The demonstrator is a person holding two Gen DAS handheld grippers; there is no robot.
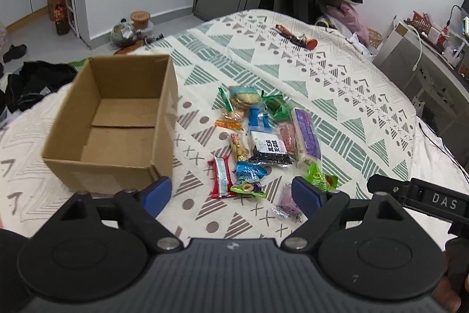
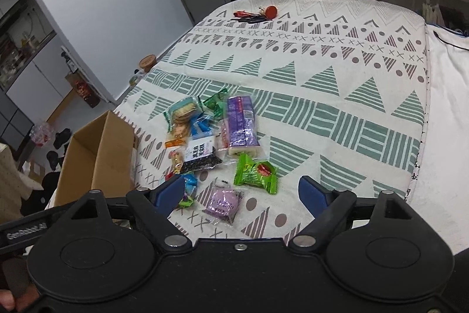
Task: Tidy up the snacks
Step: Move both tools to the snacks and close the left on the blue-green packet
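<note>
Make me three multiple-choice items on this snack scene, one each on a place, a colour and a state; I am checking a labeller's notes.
1. Where does the cardboard box sit relative to the snack pile in the left wrist view?
A. left of it
B. right of it
C. on top of it

2. What colour is the long wrapped bar at the pile's right edge?
A. yellow
B. purple
C. black

3. What is inside the box?
A. several snacks
B. a set of keys
C. nothing visible

Answers: 1 A, the box stands left of the pile. 2 B, its wrapper is purple. 3 C, only its bare cardboard floor shows.
</note>
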